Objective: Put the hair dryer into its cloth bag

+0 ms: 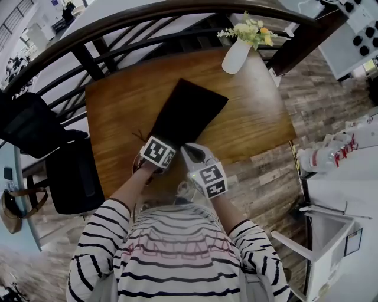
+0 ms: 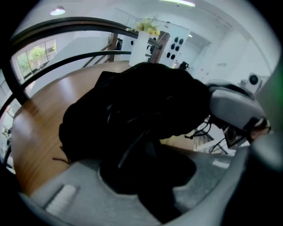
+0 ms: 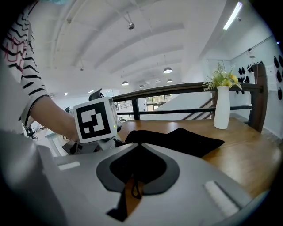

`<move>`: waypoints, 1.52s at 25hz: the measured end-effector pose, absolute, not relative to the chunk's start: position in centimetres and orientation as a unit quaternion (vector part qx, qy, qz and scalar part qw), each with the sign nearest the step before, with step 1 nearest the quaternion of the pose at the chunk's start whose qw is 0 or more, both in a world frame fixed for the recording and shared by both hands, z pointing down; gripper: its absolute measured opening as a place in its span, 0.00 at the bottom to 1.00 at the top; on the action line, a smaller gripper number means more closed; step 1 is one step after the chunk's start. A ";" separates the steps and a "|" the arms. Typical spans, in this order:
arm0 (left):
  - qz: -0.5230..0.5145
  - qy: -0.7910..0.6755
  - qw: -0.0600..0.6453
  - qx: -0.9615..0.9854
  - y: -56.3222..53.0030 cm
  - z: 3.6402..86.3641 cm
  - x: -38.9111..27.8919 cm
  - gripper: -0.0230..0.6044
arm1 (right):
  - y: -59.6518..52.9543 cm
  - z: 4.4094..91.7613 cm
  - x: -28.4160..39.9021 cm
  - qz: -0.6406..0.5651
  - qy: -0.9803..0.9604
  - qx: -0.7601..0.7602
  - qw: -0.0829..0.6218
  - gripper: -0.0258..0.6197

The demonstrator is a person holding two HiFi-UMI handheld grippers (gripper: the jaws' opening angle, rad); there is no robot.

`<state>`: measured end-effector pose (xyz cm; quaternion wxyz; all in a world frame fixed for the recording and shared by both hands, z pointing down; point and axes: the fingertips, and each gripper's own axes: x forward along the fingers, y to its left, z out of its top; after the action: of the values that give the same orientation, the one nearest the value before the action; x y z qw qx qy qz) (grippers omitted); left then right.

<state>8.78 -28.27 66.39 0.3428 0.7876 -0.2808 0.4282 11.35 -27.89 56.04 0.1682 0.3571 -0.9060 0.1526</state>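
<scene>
A black cloth bag [image 1: 188, 112] lies lengthwise on the wooden table [image 1: 260, 118], its near end at the front edge. My left gripper [image 1: 158, 150] is shut on that bunched near end, and black fabric [image 2: 146, 101] fills the space between its jaws [image 2: 150, 176]. Just right of it, my right gripper [image 1: 198, 162] has its jaws together [image 3: 137, 150], with a thin dark drawstring [image 3: 132, 190] looping out from between them. The bag [image 3: 185, 140] stretches away flat behind the left gripper's marker cube [image 3: 95, 120]. No hair dryer shows in any view.
A white vase of flowers [image 1: 236, 54] stands at the table's far edge. A dark curved railing [image 1: 147, 17] runs behind the table. A black chair [image 1: 71, 171] sits to the left, and white counters [image 1: 348, 177] to the right.
</scene>
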 end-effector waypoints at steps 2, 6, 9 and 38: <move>0.420 -0.286 0.348 0.788 -29.0 66.2 9.1 0.23 | -27.9 55.8 11.2 0.151 -0.909 0.350 0.168 0.06; 0.407 -0.303 0.352 0.787 -30.8 65.8 9.5 0.23 | -28.0 55.1 11.1 0.151 -0.918 0.331 0.158 0.06; 0.388 -0.321 0.358 0.786 -32.5 65.6 9.8 0.23 | -27.9 55.0 11.1 0.159 -0.921 0.319 0.158 0.06; 0.397 -0.323 0.334 0.792 -40.7 67.8 13.8 0.25 | -31.9 57.5 14.5 0.227 -0.903 0.335 0.144 0.06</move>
<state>13.81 -40.71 67.84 0.3339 0.7915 -0.3231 0.3970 14.46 -31.92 57.51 0.1442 0.3355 -0.9028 0.2270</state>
